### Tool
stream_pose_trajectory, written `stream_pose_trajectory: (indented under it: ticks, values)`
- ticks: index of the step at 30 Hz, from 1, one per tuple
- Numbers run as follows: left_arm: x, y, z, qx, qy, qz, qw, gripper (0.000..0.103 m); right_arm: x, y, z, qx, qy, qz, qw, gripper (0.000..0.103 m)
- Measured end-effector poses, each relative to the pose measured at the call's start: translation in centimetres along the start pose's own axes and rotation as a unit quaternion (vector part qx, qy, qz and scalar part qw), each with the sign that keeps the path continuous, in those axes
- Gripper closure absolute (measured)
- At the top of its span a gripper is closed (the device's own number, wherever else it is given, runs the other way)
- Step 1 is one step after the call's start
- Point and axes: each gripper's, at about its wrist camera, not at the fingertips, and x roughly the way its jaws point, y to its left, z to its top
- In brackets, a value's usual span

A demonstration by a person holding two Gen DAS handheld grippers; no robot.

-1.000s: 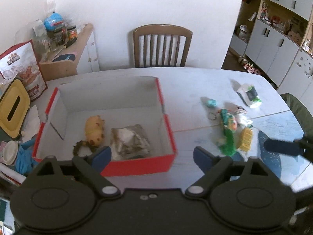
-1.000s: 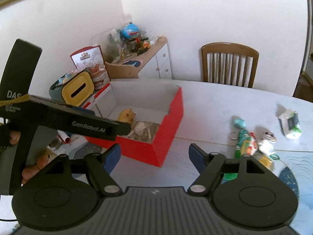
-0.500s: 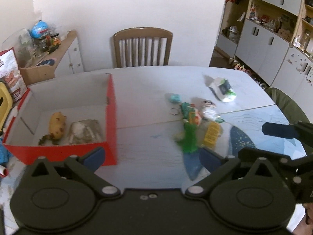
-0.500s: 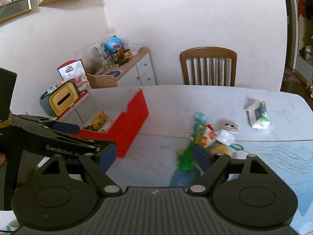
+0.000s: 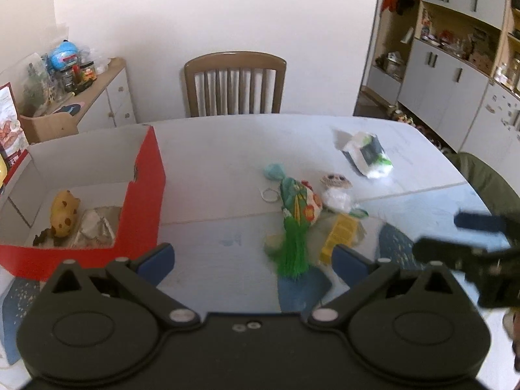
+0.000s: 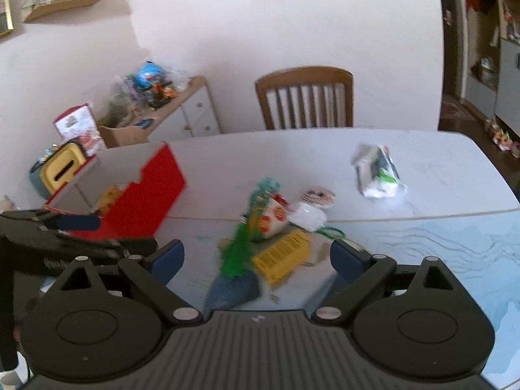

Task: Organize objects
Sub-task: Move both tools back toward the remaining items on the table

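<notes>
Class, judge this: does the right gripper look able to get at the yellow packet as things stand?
Probably yes: the right gripper is open, and the yellow packet lies between its fingers with nothing on top.

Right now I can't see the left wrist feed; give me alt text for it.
The open left gripper hovers empty over a white table, facing a pile of small toys with a yellow packet. A red box at left holds a yellow plush and a silver bag. The right gripper shows at right.

Red box [image 5: 143,201] cut off at left edge
</notes>
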Motion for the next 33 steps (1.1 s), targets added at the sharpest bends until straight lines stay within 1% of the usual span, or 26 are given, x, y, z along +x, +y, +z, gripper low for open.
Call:
stream_pose_trajectory:
  ticks: [6, 9, 11, 13, 16, 19, 21, 23, 26, 30, 32, 33]
  values:
    - [3.2, -0.3, 1.9, -0.02, 0.008, 0.011, 0.9997, 0.0, 2.2, -1.7, -0.3, 0.0, 0.014, -0.002, 1.0, 0.006]
    - [5.3, -0.4, 2.6, -0.029, 0.018, -0.004, 0.9994, 0.0, 3.6, -2.2, -0.2, 0.005, 0.023, -0.001, 1.0, 0.006]
    - [6.6, -0.5, 3.0, -0.036, 0.025, -0.002, 0.999, 0.0, 4.6, -2.5, -0.1, 0.013, 0.028, -0.002, 1.0, 0.006]
    - [7.8, -0.6, 3.4, -0.037, 0.029, -0.003, 0.9989, 0.0, 5.8, -2.8, -0.1, 0.017, 0.031, -0.016, 0.999, 0.006]
    - [9.4, -1.1, 3.9, -0.029, 0.033, -0.001, 0.999, 0.0, 7.6, -2.9, 0.0, 0.017, 0.03, -0.056, 0.998, 0.006]
    - [11.0, -1.9, 4.4, -0.018, 0.04, -0.008, 0.999, 0.0, 9.3, -2.9, 0.1, 0.021, 0.04, -0.056, 0.997, 0.006]
    - [11.7, -2.4, 4.7, -0.008, 0.042, -0.009, 0.999, 0.0, 10.5, -2.5, -0.1, 0.017, 0.05, -0.064, 0.997, 0.006]
    - [12.5, -2.7, 4.9, 0.0, 0.047, -0.014, 0.9988, 0.0, 11.6, -2.6, -0.1, 0.026, 0.058, -0.073, 0.995, 0.006]
    - [13.8, -2.9, 5.1, 0.002, 0.054, -0.016, 0.9984, 0.0, 13.0, -2.8, 0.0, 0.043, 0.067, -0.082, 0.994, 0.007]
    - [15.1, -3.1, 5.0, 0.008, 0.066, -0.016, 0.9977, 0.001, 14.4, -2.6, -0.2, 0.043, 0.081, -0.083, 0.992, 0.007]
    - [15.8, -3.1, 4.9, 0.013, 0.071, -0.014, 0.9973, 0.002, 15.0, -2.5, -0.2, 0.052, 0.086, -0.084, 0.991, 0.007]
    - [16.1, -3.1, 4.9, 0.013, 0.075, -0.015, 0.997, 0.004, 15.2, -2.4, -0.2, 0.054, 0.087, -0.086, 0.991, 0.009]
